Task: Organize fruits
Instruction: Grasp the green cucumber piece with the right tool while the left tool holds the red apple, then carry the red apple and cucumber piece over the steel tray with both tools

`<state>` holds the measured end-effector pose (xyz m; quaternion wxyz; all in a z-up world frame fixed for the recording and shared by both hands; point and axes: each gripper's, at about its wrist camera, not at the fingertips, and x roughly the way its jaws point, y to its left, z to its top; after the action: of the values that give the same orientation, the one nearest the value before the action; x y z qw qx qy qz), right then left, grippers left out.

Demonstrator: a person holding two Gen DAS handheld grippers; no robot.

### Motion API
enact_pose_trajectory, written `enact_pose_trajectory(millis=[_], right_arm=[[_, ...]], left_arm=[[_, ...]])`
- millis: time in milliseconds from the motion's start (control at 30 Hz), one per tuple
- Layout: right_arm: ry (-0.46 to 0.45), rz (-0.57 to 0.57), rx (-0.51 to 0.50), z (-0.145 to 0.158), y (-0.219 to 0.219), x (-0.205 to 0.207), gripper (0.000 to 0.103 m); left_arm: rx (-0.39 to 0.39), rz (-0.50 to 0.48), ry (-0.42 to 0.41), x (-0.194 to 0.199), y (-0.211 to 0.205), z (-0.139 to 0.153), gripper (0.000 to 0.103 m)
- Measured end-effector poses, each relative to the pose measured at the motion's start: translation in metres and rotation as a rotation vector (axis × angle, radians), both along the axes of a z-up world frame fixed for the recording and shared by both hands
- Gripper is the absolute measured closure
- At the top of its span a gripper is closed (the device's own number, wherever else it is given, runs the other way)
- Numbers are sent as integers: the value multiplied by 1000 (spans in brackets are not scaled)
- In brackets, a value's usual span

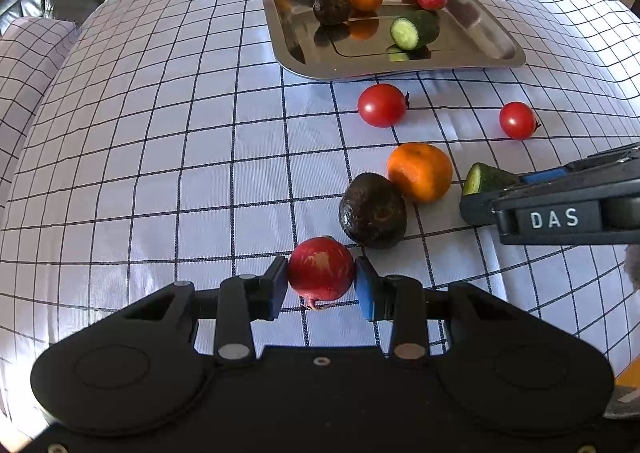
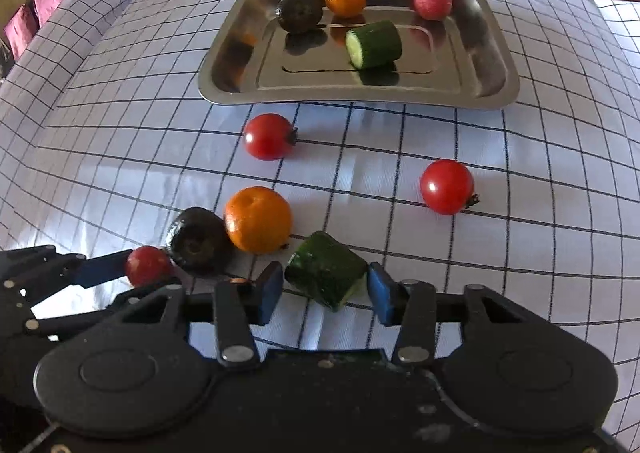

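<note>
At the lower centre of the left wrist view, a red radish (image 1: 321, 268) is pinched between the blue pads of the left gripper (image 1: 321, 285), apparently so that it can be carried to the steel tray (image 1: 496, 57) in the upper part of the frame, where a radish, an orange, an avocado and a cucumber piece already lie. In the right wrist view, the right gripper (image 2: 326, 289) is set around a cucumber chunk (image 2: 326, 269) at lower centre, its jaws narrowed close to it, though firm contact cannot be told. An avocado (image 1: 373, 210), an orange (image 1: 419, 171) and two tomatoes (image 1: 382, 105) are left on the checked cloth (image 1: 160, 173) at mid-frame, presumably awaiting the same transfer.
</note>
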<state>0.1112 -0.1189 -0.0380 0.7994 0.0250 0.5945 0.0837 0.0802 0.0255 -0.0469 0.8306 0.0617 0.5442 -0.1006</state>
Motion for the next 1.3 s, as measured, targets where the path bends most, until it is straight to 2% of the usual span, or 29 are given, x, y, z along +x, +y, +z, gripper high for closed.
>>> enact_pose_trajectory(millis=[133, 233, 833, 1300], right_arm=[[-16, 5, 16, 3, -5, -4, 66], [-35, 14, 16, 8, -8, -8, 67], [-53, 43, -23, 5, 0, -4, 63], [-79, 9, -46, 13, -10, -10, 67]], left_arm=[[1, -3, -3, -2, -2, 1, 58], [3, -6, -4, -4, -6, 2, 58], [19, 29, -21, -14, -3, 8, 58], [37, 20, -37, -9, -11, 17, 58]])
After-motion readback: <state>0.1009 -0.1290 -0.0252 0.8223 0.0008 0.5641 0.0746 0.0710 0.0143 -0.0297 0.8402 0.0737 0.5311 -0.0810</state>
